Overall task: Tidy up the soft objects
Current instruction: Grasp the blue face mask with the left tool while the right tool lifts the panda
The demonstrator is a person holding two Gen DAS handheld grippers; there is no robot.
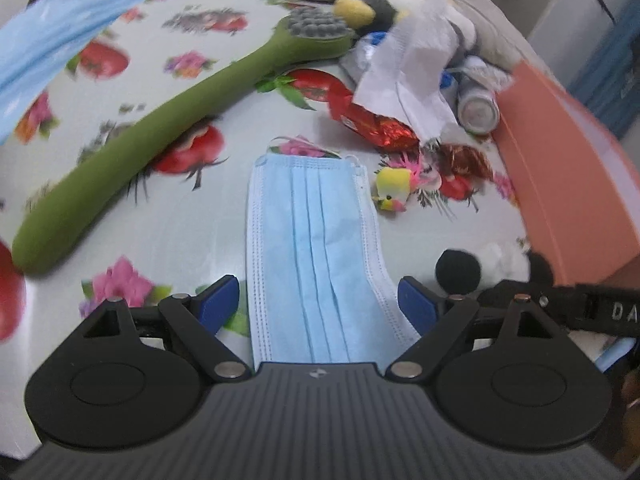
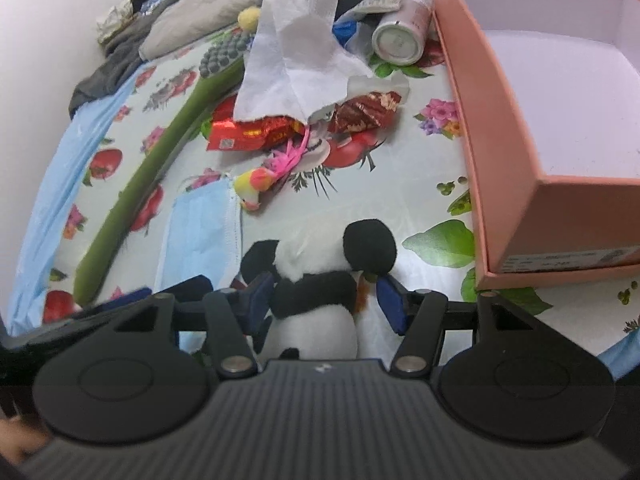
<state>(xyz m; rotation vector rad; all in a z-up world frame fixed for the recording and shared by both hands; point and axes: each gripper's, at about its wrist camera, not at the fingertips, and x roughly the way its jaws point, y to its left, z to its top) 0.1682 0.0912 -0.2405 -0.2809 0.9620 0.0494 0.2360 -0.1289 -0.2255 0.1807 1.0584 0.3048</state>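
In the left wrist view, a long green brush (image 1: 132, 152) lies slanting from the lower left of the frame toward the upper middle, its grey bristle head near a crumpled white tissue (image 1: 412, 68). The left tongs (image 1: 320, 300) tilt steeply down over the flowered bench (image 1: 168, 240), spread wide, with a blue face mask (image 1: 312, 248) lying flat between the blue pads (image 1: 218, 300), which stand clear of its edges. Right of the mask sit a small yellow toy bird (image 1: 394, 190) and red foil wrappers (image 1: 372, 124); a pink box (image 1: 572, 172) fills the right edge. In the right wrist view, the same mask (image 2: 200, 232) lies at lower left. The right tongs (image 2: 326, 300), also pitched down, are half open around a panda plush (image 2: 316, 284) at the bottom middle; the left pad seems to touch its black arm, while the right pad stands just beside it. The open pink box (image 2: 512, 200) occupies the right of the frame, well apart from the panda.
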